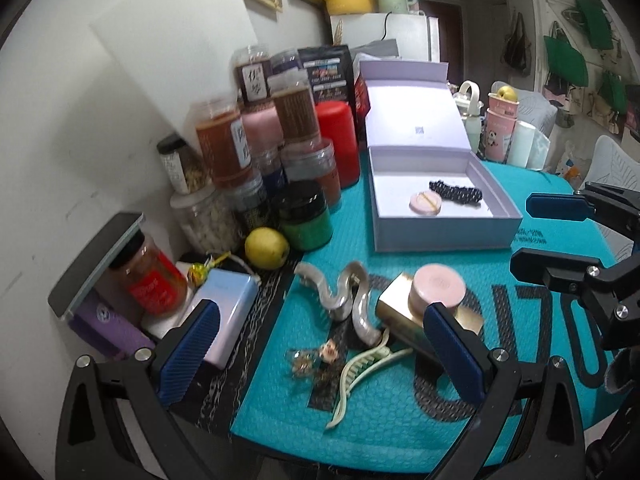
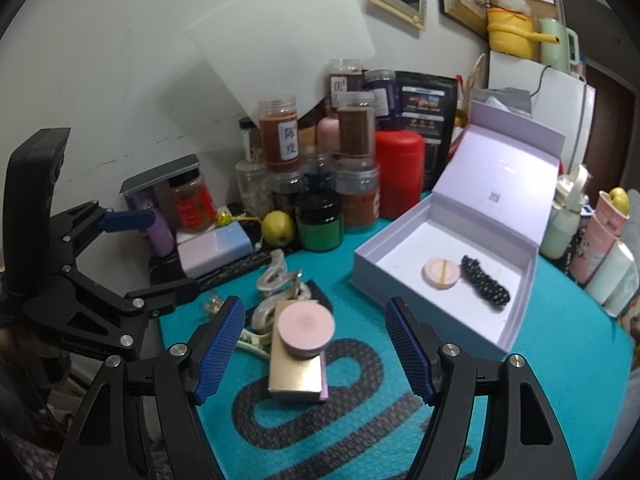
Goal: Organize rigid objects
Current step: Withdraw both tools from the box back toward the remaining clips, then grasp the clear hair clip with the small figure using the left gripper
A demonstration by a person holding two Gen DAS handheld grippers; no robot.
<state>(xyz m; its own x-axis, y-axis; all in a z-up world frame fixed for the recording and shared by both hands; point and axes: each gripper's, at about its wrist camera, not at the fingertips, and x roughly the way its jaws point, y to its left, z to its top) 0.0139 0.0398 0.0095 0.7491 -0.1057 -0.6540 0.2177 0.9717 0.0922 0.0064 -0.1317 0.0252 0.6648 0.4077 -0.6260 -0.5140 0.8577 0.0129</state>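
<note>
A: What is the biggest thing on the teal mat (image 2: 360, 420)?

B: The open lilac box (image 2: 516, 276), far and to the right. A round pink puff (image 2: 441, 273) and a black beaded hair clip (image 2: 486, 284) lie inside it, touching each other.

A: And the things nearer?

B: A gold box (image 2: 296, 376) with a round pink compact (image 2: 306, 328) resting on top. It lies just ahead of the right gripper (image 2: 316, 350), between its spread fingers, touched by neither.

A: Is the left gripper (image 1: 320, 350) holding anything?

B: No. Its blue pads (image 1: 188, 350) stand wide apart. The wavy silver hair claw (image 1: 348, 296) lies just beyond them, and the gold box sits right against the right-hand pad, though contact is unclear.

A: What does the left view show that the right one hides?

B: A pale green hair claw (image 1: 360, 376) and a small clear flowered clip (image 1: 312, 362), near the mat's near edge. In the right view the green claw only peeks out behind the left finger.

A: And the reverse?

B: The right view shows the compact's top face and the gold box's near end.
</note>
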